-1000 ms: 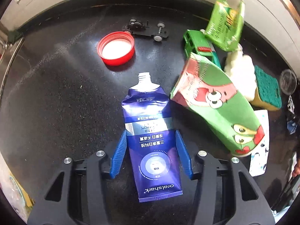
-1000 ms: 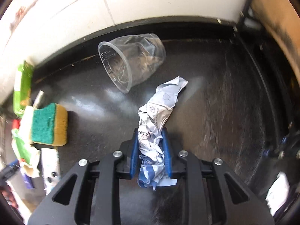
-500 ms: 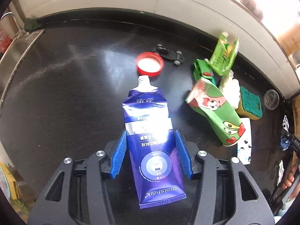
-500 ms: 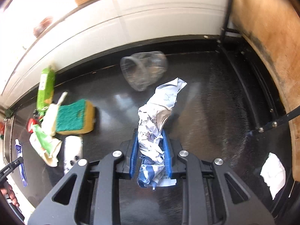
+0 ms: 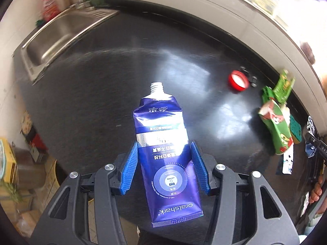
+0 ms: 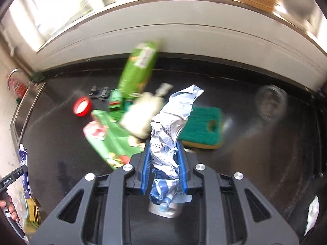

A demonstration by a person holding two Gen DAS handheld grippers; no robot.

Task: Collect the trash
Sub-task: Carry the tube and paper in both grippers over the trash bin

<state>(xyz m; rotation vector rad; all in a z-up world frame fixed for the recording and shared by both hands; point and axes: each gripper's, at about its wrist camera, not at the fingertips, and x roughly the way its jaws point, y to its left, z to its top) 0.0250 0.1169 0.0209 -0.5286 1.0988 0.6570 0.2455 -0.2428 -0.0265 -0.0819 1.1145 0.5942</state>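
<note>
The left tongs [image 5: 164, 164] are clamped on a blue toothpaste tube [image 5: 166, 153], their blue pads pressing its two long edges. The tube's open white neck points away from the tongs, over the black counter [image 5: 102, 94]. Beyond the tongs to the left a steel sink [image 5: 55, 38] is set into the counter. Off to their right lie a red lid [image 5: 237, 81], a green carton [image 5: 276, 126] and a green packet [image 5: 284, 85].

The right tongs [image 6: 164, 159] stand narrow, squeezed on a crumpled white and blue paper wrapper [image 6: 171, 122] that sticks up past the fingertips. Just beyond them lies a green and yellow sponge [image 6: 204, 126], with a pale wad [image 6: 141, 118] to its left. Farther right a clear plastic cup [image 6: 269, 102] lies blurred.
</note>
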